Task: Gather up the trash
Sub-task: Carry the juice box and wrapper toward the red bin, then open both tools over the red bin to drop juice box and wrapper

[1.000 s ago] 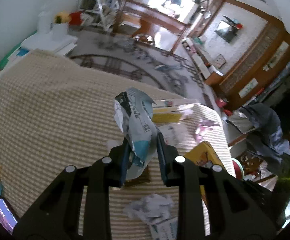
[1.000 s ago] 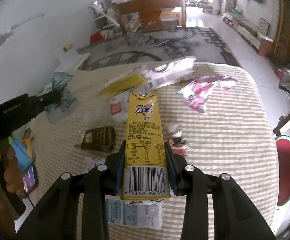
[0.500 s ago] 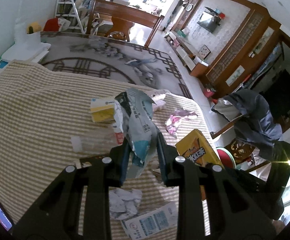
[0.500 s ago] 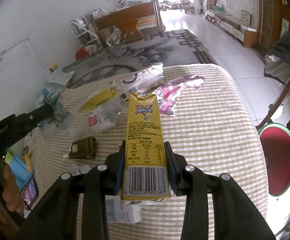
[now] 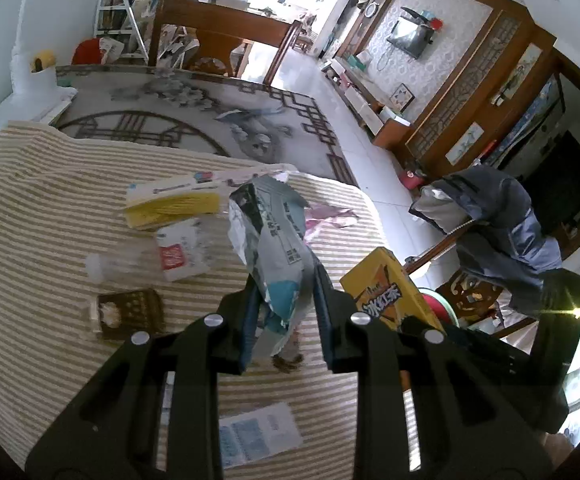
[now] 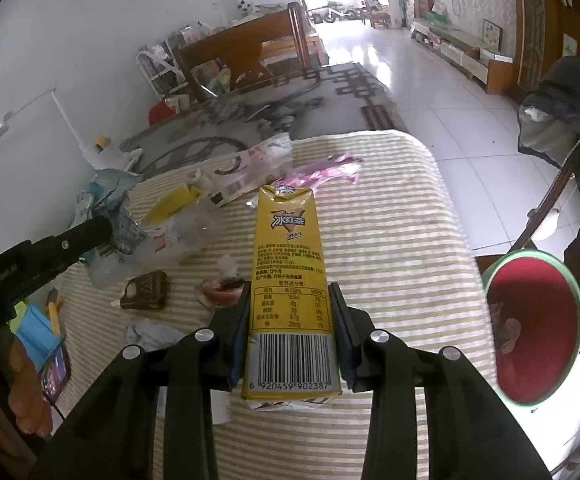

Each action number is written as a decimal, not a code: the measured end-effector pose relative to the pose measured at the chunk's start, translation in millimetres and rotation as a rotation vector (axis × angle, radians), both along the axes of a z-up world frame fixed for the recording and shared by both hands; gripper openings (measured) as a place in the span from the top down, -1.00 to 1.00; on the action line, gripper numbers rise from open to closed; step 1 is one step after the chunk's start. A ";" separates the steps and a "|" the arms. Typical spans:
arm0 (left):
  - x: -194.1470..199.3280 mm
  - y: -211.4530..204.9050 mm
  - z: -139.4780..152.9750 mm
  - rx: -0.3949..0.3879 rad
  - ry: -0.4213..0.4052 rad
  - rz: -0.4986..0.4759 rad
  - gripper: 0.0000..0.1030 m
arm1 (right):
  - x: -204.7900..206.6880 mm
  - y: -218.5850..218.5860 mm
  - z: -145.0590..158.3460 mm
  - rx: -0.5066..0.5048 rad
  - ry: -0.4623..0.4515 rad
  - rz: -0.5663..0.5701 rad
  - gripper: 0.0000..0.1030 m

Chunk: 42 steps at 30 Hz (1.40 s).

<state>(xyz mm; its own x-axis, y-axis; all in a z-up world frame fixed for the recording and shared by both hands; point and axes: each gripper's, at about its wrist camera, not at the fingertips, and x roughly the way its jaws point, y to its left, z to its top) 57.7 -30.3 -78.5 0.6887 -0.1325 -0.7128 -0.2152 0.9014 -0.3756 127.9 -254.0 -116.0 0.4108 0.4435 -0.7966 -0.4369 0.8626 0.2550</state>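
Gripping a crumpled wrapper [image 5: 274,248], the left claw [image 5: 286,320]; the right claw [image 6: 290,320] clamps a yellow carton [image 6: 288,264].

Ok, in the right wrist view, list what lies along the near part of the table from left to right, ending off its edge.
phone → brown wrapper → yellow drink carton in the right gripper → red basin

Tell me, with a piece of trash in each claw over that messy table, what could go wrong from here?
The crumpled silver wrapper is pinched only near its lower end by the left gripper, so it might slip or tear free. The yellow drink carton sticks far out of the right gripper and could pivot, or drip if anything is left inside. The red bin sits below the table edge; a hasty drop could miss it.
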 end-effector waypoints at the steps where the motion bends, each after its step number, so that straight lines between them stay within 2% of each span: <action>1: 1.8 -5.8 0.9 0.000 -0.003 -0.001 0.52 | 1.8 -5.2 1.4 0.001 -0.003 0.001 0.32; 11: 18.7 -61.9 2.6 0.019 0.013 -0.015 0.52 | 17.4 -67.4 0.1 0.020 0.014 -0.035 0.32; 17: 35.0 -103.1 1.6 0.025 0.021 -0.069 0.52 | 23.9 -125.9 -1.9 0.032 0.025 -0.118 0.32; 30: 85.5 -232.4 -18.8 -0.032 0.076 -0.336 0.52 | 35.3 -257.1 -12.9 0.052 0.063 -0.385 0.32; 37: 110.1 -292.9 -37.5 -0.031 0.111 -0.465 0.51 | 39.7 -287.3 -17.9 0.049 0.071 -0.432 0.31; 38: 112.7 -299.7 -38.8 -0.034 0.109 -0.480 0.46 | 40.3 -289.3 -18.1 0.046 0.069 -0.436 0.30; 39: 115.1 -304.3 -39.6 -0.039 0.111 -0.493 0.21 | 41.7 -292.1 -18.3 0.046 0.064 -0.438 0.28; 40: 117.4 -308.6 -40.6 -0.039 0.116 -0.501 -0.24 | 42.6 -294.4 -18.9 0.049 0.061 -0.440 0.27; 41: 118.2 -309.0 -40.8 -0.039 0.112 -0.498 -0.31 | 42.7 -296.4 -20.0 0.049 0.061 -0.443 0.23; 42: 117.5 -308.9 -40.1 -0.042 0.100 -0.490 -0.32 | 42.5 -298.2 -20.3 0.047 0.058 -0.449 0.10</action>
<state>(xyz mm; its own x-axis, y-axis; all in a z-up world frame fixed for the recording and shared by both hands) 175.2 -339.2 -118.6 0.4672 -0.4534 -0.7590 0.1927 0.8901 -0.4131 170.4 -552.2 -136.3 0.5262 0.2675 -0.8072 -0.0057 0.9503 0.3112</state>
